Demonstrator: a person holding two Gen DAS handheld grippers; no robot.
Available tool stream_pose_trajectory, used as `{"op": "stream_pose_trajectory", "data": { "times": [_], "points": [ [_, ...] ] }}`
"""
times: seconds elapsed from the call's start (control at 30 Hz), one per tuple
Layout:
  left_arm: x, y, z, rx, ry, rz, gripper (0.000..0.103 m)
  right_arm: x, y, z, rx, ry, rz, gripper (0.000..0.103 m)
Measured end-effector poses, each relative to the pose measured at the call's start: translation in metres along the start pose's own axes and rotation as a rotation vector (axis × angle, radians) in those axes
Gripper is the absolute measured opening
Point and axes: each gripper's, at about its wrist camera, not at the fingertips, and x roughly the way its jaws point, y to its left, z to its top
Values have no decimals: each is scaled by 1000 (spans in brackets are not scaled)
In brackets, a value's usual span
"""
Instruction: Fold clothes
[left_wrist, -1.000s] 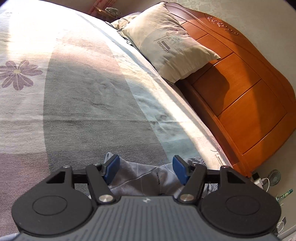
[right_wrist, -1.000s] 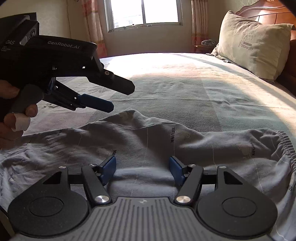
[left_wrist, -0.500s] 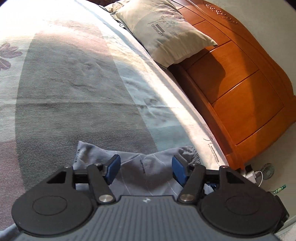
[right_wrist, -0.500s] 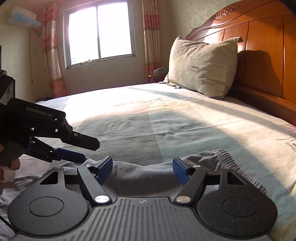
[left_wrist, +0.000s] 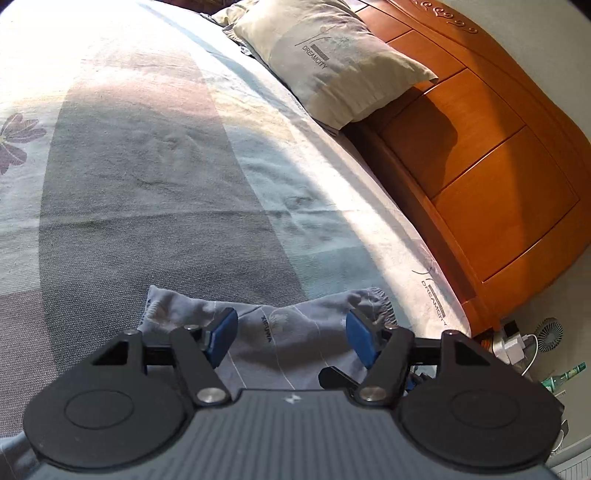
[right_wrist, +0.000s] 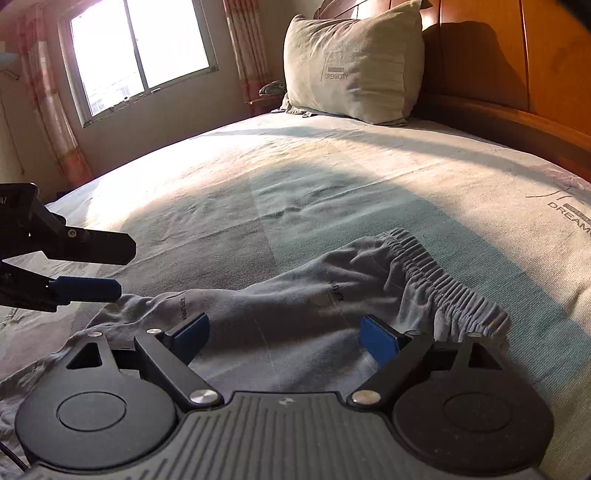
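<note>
Grey trousers (right_wrist: 295, 302) with an elastic waistband (right_wrist: 443, 280) lie flat and wrinkled on the bed. My right gripper (right_wrist: 284, 336) hovers just over them near the waistband. Its jaws are opening, and the blue pads (right_wrist: 380, 339) press on nothing. In the left wrist view the same trousers (left_wrist: 280, 332) spread under my left gripper (left_wrist: 291, 339), which stands open over the cloth. The right wrist view shows the left gripper (right_wrist: 118, 269) at the left edge, fingers apart and empty, just above the trouser leg.
The bedsheet (left_wrist: 155, 177) has broad grey and pale stripes with flower prints. A beige pillow (right_wrist: 351, 66) leans on the wooden headboard (left_wrist: 498, 166) to the right. Beyond the bed's corner lie a small fan (left_wrist: 550, 332), cables and a bottle. A window (right_wrist: 140, 55) is at the far side.
The right gripper's jaws have spread wider and its view has rolled and swung toward the headboard end. The left gripper has pulled back a little, so more of the trousers shows.
</note>
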Motion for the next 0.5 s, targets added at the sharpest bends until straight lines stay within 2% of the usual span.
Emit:
{"op": "stream_pose_trajectory", "data": {
  "times": [0.1,0.17,0.23,0.3,0.37,0.43,0.47,0.5],
  "points": [
    [6,-12,1,-2,19,-24,65,-19,0,-4,-21,22,-34,103],
    [21,-21,2,-3,48,-79,65,-22,-11,-7,-20,69,-71,103],
    [42,-28,2,-10,80,-134,65,-22,-25,-11,21,105,-65,103],
    [65,-31,0,-32,120,-170,65,-23,-33,-11,62,95,-36,103],
    [87,-27,-1,-58,139,-159,65,-19,-30,-12,35,107,-45,103],
    [93,-17,0,-89,115,-105,64,-17,-23,-13,-8,113,-65,103],
    [96,-12,1,-105,103,-77,59,-16,-23,-14,-16,115,-67,103],
    [98,-6,1,-121,90,-50,60,-16,-23,-14,-18,115,-64,103]
  ]
}}
